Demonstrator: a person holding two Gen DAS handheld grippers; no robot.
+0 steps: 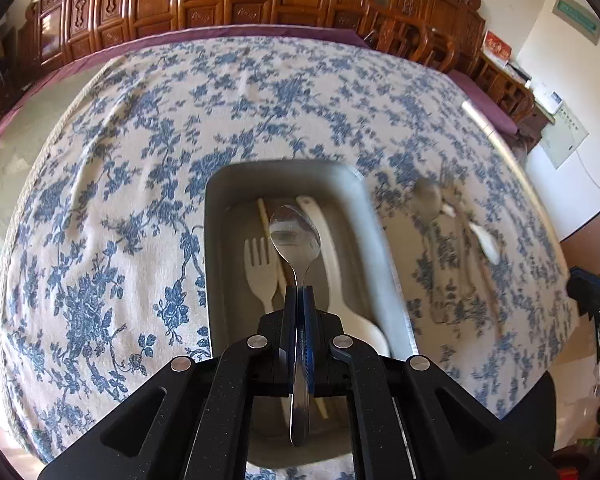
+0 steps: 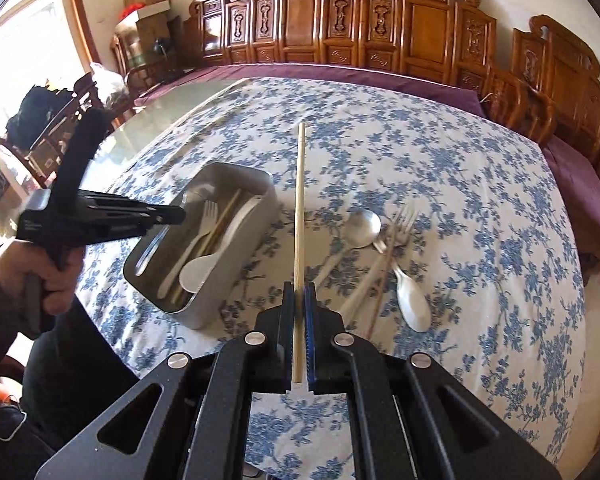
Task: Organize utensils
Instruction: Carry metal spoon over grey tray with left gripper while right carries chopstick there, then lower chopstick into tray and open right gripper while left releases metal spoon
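Carved wooden cabinets line the wall behind a worktop draped in a blue-flowered cloth. On it sits a grey metal tray holding a pale plastic fork, a white spoon and a chopstick. The left hand-held gripper is clenched on a steel spoon, its bowl poised above the tray. The right hand-held gripper grips a wooden chopstick pointing away. More cutlery lies loose on the cloth just right of the tray: a metal spoon, a metal fork and a white spoon.
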